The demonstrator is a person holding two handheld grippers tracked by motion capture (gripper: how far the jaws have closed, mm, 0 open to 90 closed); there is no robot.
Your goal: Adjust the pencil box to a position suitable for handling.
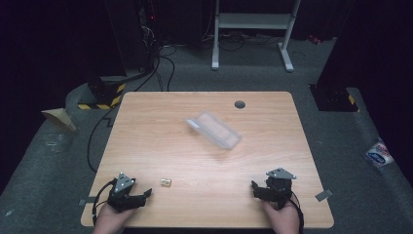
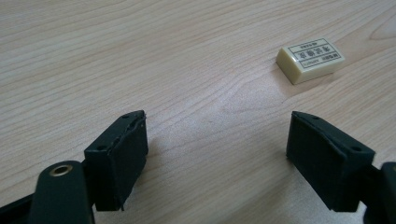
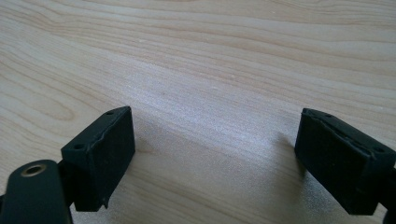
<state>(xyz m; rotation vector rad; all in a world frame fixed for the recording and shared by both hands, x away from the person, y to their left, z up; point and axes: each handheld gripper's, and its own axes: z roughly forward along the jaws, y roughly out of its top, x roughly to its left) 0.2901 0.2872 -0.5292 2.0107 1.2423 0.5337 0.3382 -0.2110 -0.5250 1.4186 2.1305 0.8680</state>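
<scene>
At the near edge of the table (image 1: 146,105), the left gripper (image 1: 144,195) rests by the near left corner with its jaws spread apart and nothing between them. Just beyond it lies the eraser (image 2: 309,59): a small cream block, flat on the wood, with a printed black-bordered label on top. By the near right corner, the right gripper (image 1: 255,189) also stands spread, empty.

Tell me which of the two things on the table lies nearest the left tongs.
The small cream eraser, lying just ahead of the open left tongs. The clear plastic case sits much farther off, toward the table's middle.
</scene>
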